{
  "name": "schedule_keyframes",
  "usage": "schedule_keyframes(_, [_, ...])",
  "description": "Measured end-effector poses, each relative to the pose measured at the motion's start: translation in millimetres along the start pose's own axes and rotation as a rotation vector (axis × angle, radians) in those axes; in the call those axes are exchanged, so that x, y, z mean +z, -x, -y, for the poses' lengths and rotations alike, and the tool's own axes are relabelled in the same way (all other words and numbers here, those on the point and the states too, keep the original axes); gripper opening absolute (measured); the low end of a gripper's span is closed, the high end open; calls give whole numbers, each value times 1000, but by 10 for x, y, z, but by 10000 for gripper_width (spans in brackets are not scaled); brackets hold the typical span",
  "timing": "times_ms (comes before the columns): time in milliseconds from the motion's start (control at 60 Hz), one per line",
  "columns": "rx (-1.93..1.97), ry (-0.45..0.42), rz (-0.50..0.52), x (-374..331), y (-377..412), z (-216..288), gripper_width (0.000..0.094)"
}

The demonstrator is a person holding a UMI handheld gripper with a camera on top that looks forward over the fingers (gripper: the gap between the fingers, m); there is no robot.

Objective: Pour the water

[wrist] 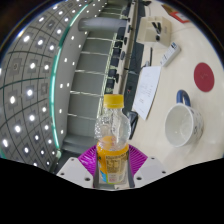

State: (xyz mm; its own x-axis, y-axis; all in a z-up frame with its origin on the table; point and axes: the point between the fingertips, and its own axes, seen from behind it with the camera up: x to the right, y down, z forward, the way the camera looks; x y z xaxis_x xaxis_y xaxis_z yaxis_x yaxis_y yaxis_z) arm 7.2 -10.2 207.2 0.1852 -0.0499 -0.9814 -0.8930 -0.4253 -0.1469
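Between my gripper (111, 165) fingers: capped bottle (111, 137)
I hold it clamped by both pads, upright, white cup (181, 125) nearby on table (185, 70)

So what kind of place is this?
Probably an office or lab workspace. A white tabletop holds a white ceramic mug and loose white papers, and grey chairs stand alongside. The jaws grip a clear plastic bottle of orange liquid.

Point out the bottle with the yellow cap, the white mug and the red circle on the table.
bottle (111, 140): gripper view, clear body above the fingers.
white mug (181, 126): gripper view, inside wall.
red circle (204, 75): gripper view, its middle.
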Motion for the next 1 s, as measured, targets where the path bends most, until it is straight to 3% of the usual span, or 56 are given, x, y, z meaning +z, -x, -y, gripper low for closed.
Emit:
schedule_keyframes(50, [-197, -15, -26, -240, 123, 70, 406])
schedule_keyframes(283, [-949, -159, -165, -485, 284, 1293, 405])
schedule_keyframes(383, [-1164, -197, -273, -619, -18, 1756, 405])
schedule_keyframes(500, [-1303, -181, -366, -662, -575, 2099, 404])
schedule_keyframes(833, [-1300, -86, -458, -726, -1734, 2206, 404])
schedule_keyframes(1000, [-1310, -129, -439, -734, -1725, 2198, 467])
